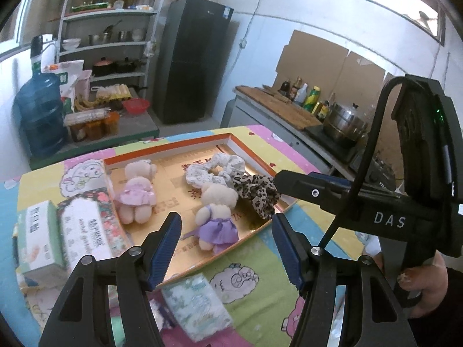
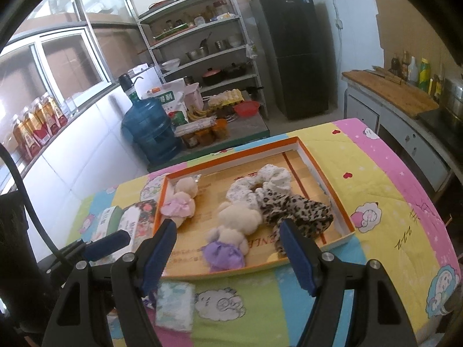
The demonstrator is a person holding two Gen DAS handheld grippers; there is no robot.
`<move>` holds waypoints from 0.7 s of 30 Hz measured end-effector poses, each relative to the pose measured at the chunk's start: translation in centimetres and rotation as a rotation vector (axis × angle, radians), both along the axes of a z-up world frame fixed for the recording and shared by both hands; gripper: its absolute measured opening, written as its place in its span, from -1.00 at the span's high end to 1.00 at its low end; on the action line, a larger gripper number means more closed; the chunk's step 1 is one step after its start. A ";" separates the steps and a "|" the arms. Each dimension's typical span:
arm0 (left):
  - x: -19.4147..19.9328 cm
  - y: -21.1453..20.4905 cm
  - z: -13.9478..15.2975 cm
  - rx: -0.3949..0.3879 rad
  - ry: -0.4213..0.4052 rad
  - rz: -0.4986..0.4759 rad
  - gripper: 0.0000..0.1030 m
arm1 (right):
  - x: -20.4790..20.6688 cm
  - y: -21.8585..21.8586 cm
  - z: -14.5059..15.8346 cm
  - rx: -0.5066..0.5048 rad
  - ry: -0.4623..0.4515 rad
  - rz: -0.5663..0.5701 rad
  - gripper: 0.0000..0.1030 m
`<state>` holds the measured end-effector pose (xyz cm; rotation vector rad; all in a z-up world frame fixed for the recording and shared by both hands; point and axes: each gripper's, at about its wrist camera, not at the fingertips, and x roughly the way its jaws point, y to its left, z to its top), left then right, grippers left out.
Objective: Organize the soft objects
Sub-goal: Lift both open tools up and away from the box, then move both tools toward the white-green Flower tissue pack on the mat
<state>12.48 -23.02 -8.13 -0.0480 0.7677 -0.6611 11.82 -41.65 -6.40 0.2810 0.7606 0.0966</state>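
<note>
Kitchen clutter fills the background, and in front of it a table under a bright cartoon-print cloth (image 2: 385,173) carries everything that matters. Nearest the cameras, both grippers hang over the table's front edge with nothing in them: the left gripper (image 1: 227,248) and the right gripper (image 2: 228,251) each have their jaws spread wide. A small soft tissue pack (image 2: 175,306) lies on the cloth just in front of the tray, still outside it. To the left sit a floral box (image 1: 86,231) and a green-and-white box (image 1: 39,237), also outside. Beyond these, the shallow orange-rimmed tray (image 2: 332,185) already holds two plush bears, one in a purple skirt (image 2: 228,243) and one in a pink dress (image 2: 181,202), plus a leopard-print scrunchie (image 2: 295,211) and a white floral scrunchie (image 2: 260,182) at the far side. Judging from this, most of the sorting looks done; the tissue pack seems the likeliest item left.
</note>
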 end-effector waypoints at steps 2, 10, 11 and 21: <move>-0.5 1.0 0.3 -0.004 -0.011 0.006 -0.29 | -0.5 0.8 0.2 -0.002 -0.002 0.003 -0.43; -1.9 5.5 1.4 -0.012 -0.051 0.043 -0.29 | -2.1 4.5 1.0 -0.022 -0.014 0.030 -0.43; -2.1 6.2 1.6 -0.014 -0.056 0.051 -0.29 | -2.2 5.0 1.1 -0.023 -0.017 0.035 -0.43; -3.4 13.0 1.4 0.004 -0.071 0.137 -0.29 | -3.9 9.8 1.6 -0.035 -0.038 0.085 -0.43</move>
